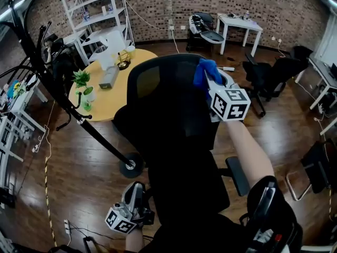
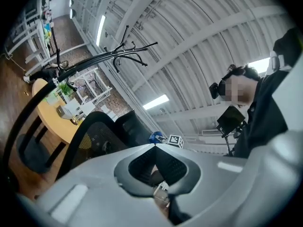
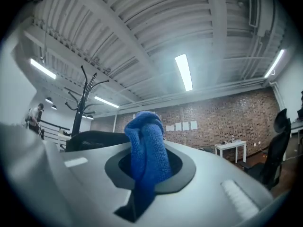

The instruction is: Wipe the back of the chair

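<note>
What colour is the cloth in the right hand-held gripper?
Blue. The cloth shows best in the right gripper view.

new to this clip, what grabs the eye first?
The black office chair fills the middle of the head view, with a round yellow table behind it. The bright blue cloth stands out, pinched in the jaws of the right gripper at the upper right edge of the chair's back. The left gripper hangs low at the chair's left side, jaws together, empty.
</note>
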A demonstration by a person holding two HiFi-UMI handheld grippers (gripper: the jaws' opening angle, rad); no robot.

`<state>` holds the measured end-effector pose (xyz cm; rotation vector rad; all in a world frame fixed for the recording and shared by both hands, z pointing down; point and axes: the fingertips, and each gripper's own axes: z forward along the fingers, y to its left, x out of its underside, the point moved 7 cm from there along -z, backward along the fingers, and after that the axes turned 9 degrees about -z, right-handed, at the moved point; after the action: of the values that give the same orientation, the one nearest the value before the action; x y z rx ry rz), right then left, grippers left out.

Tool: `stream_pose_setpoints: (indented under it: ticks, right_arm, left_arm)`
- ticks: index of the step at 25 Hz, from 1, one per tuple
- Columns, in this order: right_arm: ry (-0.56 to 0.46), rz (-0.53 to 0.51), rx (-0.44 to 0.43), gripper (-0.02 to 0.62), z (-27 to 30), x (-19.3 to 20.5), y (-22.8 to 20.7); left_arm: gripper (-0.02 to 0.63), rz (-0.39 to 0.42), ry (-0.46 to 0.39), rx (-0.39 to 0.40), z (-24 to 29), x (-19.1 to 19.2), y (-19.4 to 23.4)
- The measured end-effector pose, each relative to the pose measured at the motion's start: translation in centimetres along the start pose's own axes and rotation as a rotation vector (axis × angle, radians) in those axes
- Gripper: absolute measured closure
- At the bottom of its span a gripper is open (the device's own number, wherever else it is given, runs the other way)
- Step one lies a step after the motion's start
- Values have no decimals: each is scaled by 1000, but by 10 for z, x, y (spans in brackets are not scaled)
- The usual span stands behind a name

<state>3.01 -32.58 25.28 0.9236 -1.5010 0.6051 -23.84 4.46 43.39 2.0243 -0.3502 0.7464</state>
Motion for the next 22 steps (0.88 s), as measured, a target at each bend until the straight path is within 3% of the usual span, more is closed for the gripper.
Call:
stream_pose_setpoints:
  ticks: [4, 8, 10, 15, 17, 20, 22]
  right_arm:
    - [2, 30, 9, 560, -9, 1, -13]
    - [-41, 103, -17, 560, -18, 0, -3]
    - [-82, 140, -105, 560, -18, 1, 24]
    - [-170, 120, -460, 560, -6, 8, 132]
    - [-176, 135, -564, 560, 2, 10, 175]
    - [-161, 105, -644, 560, 18, 14, 225]
    - [-127, 58, -637, 560, 31, 23, 242]
  left_arm:
    - [614, 5, 24, 17, 5, 6, -6]
    - [614, 5, 12, -17, -10, 9, -10]
    - [614, 8, -5, -44, -20, 7, -12]
    - [614, 40, -58, -101, -45, -1, -22]
    - [614, 59, -80, -132, -58, -6, -26]
    - [614, 84, -121, -190, -82, -15, -32]
    - [614, 95, -147, -226, -96, -18, -36]
